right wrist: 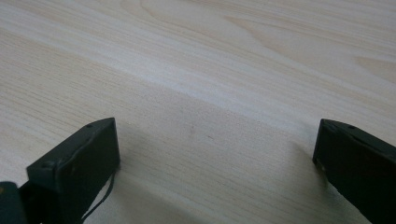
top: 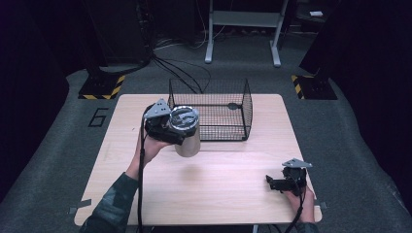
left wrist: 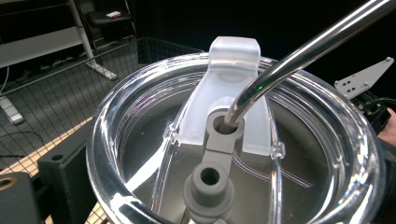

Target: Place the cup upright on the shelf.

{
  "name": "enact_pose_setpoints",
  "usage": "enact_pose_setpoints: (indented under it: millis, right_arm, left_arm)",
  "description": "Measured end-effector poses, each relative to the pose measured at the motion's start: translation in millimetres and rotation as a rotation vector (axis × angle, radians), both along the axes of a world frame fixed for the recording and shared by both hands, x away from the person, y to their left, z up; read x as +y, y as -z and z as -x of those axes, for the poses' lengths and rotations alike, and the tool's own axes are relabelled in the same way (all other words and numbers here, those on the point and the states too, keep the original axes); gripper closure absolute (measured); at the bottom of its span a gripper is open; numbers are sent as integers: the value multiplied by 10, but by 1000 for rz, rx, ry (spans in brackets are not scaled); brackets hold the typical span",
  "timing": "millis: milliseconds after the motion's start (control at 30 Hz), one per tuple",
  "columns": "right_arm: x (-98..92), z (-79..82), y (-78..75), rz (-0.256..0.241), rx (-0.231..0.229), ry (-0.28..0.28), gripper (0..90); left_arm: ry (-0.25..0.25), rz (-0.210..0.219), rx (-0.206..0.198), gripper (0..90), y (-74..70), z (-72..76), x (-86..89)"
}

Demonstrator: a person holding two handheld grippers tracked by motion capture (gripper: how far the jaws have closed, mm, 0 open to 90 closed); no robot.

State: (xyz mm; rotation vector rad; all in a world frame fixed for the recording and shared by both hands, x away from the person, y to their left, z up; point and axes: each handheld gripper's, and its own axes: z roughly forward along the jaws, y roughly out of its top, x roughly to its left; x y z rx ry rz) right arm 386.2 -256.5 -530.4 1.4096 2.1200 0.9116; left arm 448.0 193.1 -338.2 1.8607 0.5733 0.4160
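High view: a wire basket (top: 228,104) stands just behind the steel tumbler (top: 187,131), centre-left, clamped by the left gripper (top: 167,127). Lower right, the right gripper (top: 279,183) rests wide open on the table (top: 218,194).

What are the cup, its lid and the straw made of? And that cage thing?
The cup looks like brushed steel: dull silver sheen. Its lid seems clear plastic, since you see through it and the rim glints; the flap on it is frosted plastic. The straw looks like polished metal, mirror-bright. The basket is thin black wire mesh, probably coated. The table looks like pale wood with grain lines.
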Motion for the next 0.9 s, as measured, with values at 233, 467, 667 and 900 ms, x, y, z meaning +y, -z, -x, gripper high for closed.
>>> enact_pose_setpoints:
  millis: [233, 467, 667, 900]
  right_arm:
    - [0, 0, 0, 0, 0, 0, 0]
    - [0, 0, 0, 0, 0, 0, 0]
    - [0, 0, 0, 0, 0, 0, 0]
    - [0, 0, 0, 0, 0, -1, 0]
  left_arm:
    - [7, 4, -4, 39, -92, -36, -9]
    - [2, 2, -14, 39, -194, -115, -45]
    - [-6, -2, -17, 39, -252, -196, -67]
    - [-15, -9, -20, 39, -319, -272, -99]
